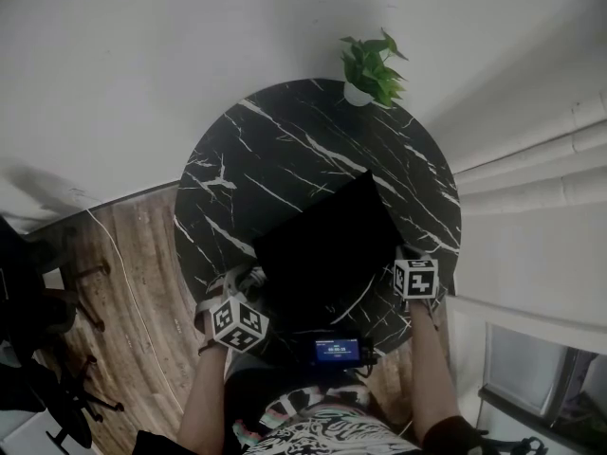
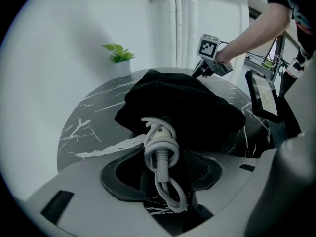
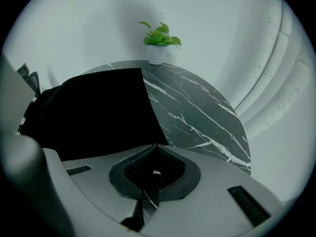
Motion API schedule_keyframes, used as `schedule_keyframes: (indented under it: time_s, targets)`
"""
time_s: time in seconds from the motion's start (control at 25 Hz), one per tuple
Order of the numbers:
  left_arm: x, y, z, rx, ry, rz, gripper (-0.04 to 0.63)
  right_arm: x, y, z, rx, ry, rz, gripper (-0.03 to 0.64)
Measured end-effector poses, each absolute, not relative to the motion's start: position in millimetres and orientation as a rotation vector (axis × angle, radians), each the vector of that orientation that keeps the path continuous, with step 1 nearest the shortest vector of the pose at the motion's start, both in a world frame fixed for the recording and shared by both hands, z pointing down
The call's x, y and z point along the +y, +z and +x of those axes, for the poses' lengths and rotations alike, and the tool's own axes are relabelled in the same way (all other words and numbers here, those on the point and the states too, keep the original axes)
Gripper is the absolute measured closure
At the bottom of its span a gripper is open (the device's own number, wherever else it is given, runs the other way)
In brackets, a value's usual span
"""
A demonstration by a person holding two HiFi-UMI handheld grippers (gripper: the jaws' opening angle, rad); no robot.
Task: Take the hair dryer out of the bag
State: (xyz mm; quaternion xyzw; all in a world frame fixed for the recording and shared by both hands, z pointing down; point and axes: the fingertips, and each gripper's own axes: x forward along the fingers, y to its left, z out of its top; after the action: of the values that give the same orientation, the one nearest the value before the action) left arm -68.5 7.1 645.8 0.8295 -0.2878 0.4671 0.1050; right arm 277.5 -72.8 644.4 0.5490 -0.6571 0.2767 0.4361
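Hair dryer: only its cord (image 2: 159, 142) shows, clamped in the part-open left gripper (image 2: 163, 174) at 8 o'clock of the bag (image 1: 327, 245) on the bench (image 1: 285, 140); the closed right gripper (image 3: 157, 149) pinches its 4 o'clock corner, body apparently inside.

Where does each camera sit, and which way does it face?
Head view: overhead, facing down at marble table, black bag; forearms, left gripper, right gripper show.
Left gripper view: across the bag toward the right gripper; jaws hold a white cord.
Right gripper view: toward the plant; jaws pinch the bag.
Shared: bag, plant.
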Motion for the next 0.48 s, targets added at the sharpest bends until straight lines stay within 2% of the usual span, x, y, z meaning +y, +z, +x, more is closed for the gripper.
schedule_keyframes:
  time_s: [0.48]
  targets:
    - [12, 645, -82, -0.854, 1.405, 2.432, 0.379, -73, 644, 276, -1.639, 0.682, 1.364, 0.598]
